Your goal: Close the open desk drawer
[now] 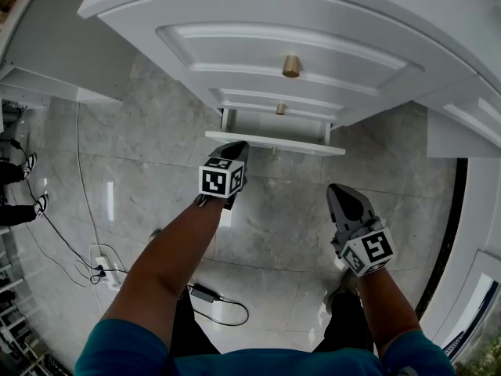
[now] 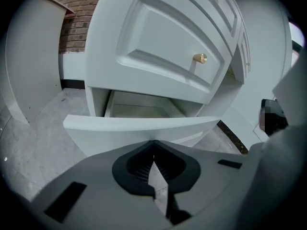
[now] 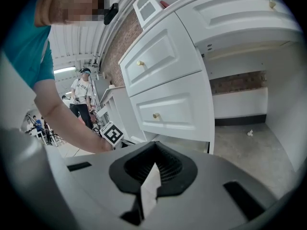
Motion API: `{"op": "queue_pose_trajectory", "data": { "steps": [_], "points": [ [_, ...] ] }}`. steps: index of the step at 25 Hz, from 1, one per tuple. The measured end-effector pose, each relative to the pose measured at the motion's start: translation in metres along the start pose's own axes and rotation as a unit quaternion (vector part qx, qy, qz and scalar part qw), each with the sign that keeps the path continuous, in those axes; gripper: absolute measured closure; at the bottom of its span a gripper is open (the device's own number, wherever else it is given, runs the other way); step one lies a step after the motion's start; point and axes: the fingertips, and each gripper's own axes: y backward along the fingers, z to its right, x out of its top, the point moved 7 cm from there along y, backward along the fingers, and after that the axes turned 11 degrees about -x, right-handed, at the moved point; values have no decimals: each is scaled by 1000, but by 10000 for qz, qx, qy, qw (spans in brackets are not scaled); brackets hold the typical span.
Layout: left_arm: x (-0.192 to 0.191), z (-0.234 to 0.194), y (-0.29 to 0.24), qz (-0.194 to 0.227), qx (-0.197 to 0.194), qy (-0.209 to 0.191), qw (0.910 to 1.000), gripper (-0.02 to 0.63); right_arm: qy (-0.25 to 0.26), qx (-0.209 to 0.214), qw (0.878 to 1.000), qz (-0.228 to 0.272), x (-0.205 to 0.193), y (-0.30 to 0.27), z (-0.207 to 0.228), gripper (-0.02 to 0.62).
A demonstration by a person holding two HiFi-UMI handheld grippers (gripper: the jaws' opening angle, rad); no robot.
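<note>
The white desk [image 1: 258,30] has its lowest drawer [image 1: 274,142] pulled out, its curved front [image 2: 139,128] facing me and its empty inside [image 2: 139,107] showing behind it. Two shut drawers above carry brass knobs [image 1: 291,66]. My left gripper [image 1: 237,146] is shut on nothing, its tip [image 2: 153,145] right at the outer face of the open drawer front; whether it touches is unclear. My right gripper [image 1: 338,188] hangs lower and to the right, away from the drawer, shut and empty [image 3: 154,145].
Grey marble floor [image 1: 156,155] lies under the desk. Cables and a power strip [image 1: 98,269] lie at the left, and a power adapter [image 1: 205,292] sits near my legs. Someone's feet [image 1: 23,167] are at the far left. A person [image 3: 82,99] stands in the background.
</note>
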Motion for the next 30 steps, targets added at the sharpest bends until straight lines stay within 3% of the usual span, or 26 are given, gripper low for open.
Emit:
{"op": "queue_pose_trajectory", "data": {
  "steps": [16,30],
  "points": [
    [37,-15,-24,113,1,-148,9998,591,-24,-29,10000,34,6,-14,10,575],
    [47,-25,-41,217,57,48,9997,591,-82,-26,9999,-62,-2,-20,17,575]
  ]
}}
